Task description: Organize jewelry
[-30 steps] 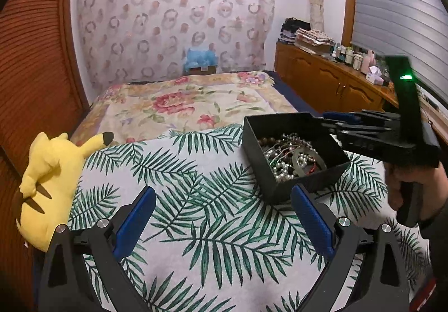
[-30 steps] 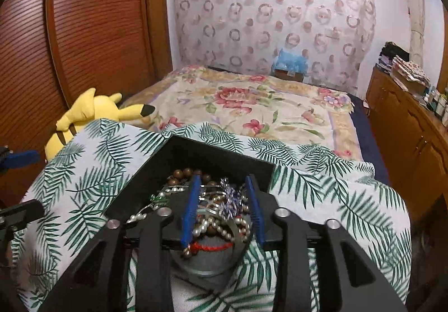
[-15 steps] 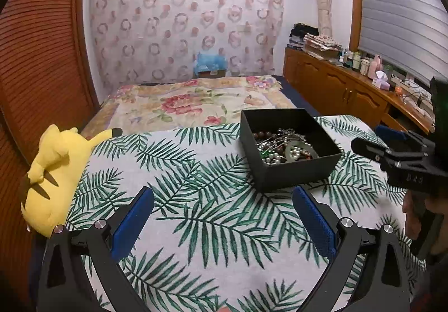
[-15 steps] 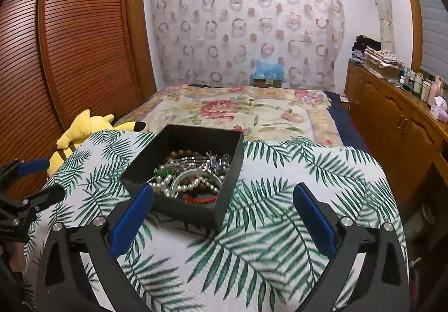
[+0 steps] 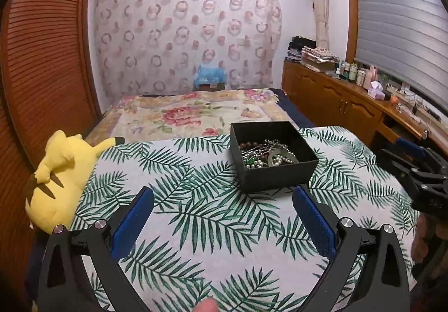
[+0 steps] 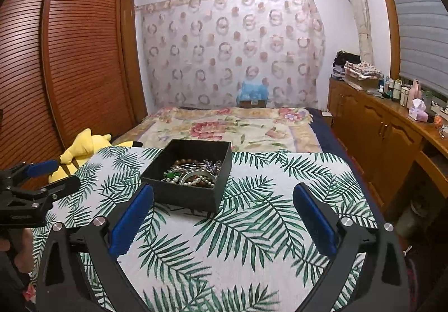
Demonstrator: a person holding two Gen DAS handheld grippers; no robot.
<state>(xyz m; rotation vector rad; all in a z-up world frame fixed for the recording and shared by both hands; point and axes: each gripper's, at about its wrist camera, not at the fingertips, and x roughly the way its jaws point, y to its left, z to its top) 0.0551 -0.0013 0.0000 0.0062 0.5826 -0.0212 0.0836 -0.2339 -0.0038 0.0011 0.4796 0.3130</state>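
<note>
A yellow plush toy (image 5: 60, 172) lies beside the palm-leaf cloth (image 5: 196, 214), a floral bedspread (image 5: 196, 113) beyond

jewelry (image 5: 266, 155) tangled, pieces indistinct (box wall hides some)

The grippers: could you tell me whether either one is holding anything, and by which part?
Nothing is held. The left gripper and right gripper are both open, short of the jewelry box.
</note>
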